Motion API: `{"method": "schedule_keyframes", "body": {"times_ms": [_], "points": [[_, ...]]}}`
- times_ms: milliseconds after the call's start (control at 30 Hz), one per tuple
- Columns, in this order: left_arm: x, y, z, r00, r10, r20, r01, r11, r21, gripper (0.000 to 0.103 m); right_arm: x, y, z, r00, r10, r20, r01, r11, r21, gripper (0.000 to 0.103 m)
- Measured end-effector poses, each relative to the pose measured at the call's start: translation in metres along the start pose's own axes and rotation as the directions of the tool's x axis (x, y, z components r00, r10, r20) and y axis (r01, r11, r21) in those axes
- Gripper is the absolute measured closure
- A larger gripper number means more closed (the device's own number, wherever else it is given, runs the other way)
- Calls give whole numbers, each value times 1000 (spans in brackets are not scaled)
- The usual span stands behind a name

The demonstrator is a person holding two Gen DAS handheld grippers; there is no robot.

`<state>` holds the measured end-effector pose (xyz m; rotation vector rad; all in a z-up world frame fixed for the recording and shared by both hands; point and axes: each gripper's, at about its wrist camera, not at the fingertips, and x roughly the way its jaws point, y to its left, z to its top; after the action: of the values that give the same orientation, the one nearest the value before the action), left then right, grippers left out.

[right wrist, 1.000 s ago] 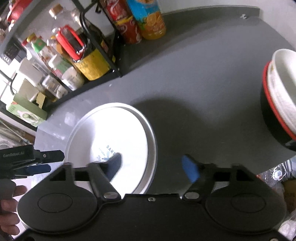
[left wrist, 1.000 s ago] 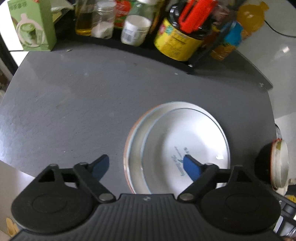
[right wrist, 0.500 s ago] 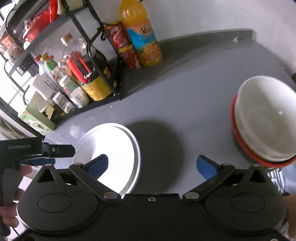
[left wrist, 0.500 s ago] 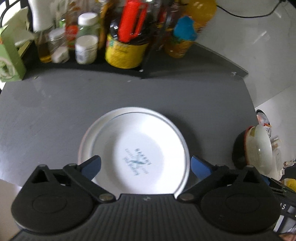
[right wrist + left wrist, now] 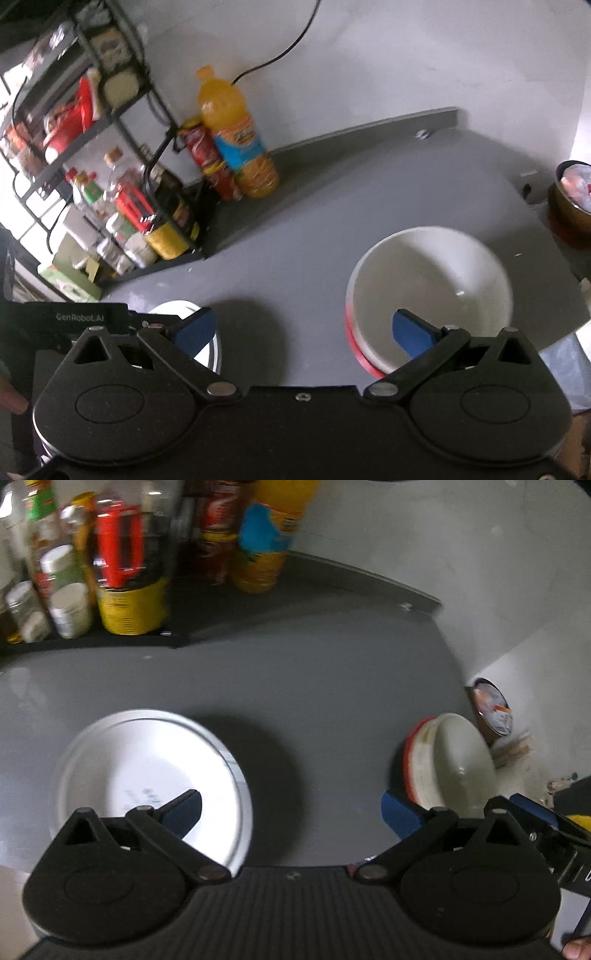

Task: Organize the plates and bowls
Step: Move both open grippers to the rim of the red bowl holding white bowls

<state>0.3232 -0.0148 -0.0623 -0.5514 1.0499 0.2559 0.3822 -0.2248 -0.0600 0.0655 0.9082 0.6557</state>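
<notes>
A stack of white plates (image 5: 140, 760) lies on the grey counter (image 5: 295, 672), under my left gripper's left finger. My left gripper (image 5: 291, 812) hangs open above the counter, holding nothing. To its right stand nested bowls (image 5: 450, 760), a white one inside a red-rimmed one. In the right wrist view the same bowls (image 5: 432, 284) sit near the counter's right edge, and my right gripper (image 5: 303, 332) is open above the counter between them and the plates (image 5: 177, 308), which the left gripper's body mostly hides.
A black wire rack (image 5: 110, 122) of bottles and jars fills the back left. An orange juice bottle (image 5: 236, 136) and a red can (image 5: 208, 162) stand against the wall. A bronze container (image 5: 572, 199) sits beyond the counter's right edge.
Both grippers have risen and swung to the right. The plates have slid to the left in both views and the bowls have come further into view. Both grippers stayed open.
</notes>
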Motion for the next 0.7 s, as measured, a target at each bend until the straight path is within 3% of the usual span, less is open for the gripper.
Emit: {"method": "schedule_keyframes", "body": {"times_ms": [300, 700], "points": [[22, -57, 7, 1000, 5, -6, -5, 1000, 27, 0, -18, -57, 14, 999, 20, 29, -22, 999, 43, 0], [45, -97, 18, 998, 48, -28, -48, 999, -18, 1, -14, -119, 19, 1000, 6, 15, -8, 996, 85, 0]]}}
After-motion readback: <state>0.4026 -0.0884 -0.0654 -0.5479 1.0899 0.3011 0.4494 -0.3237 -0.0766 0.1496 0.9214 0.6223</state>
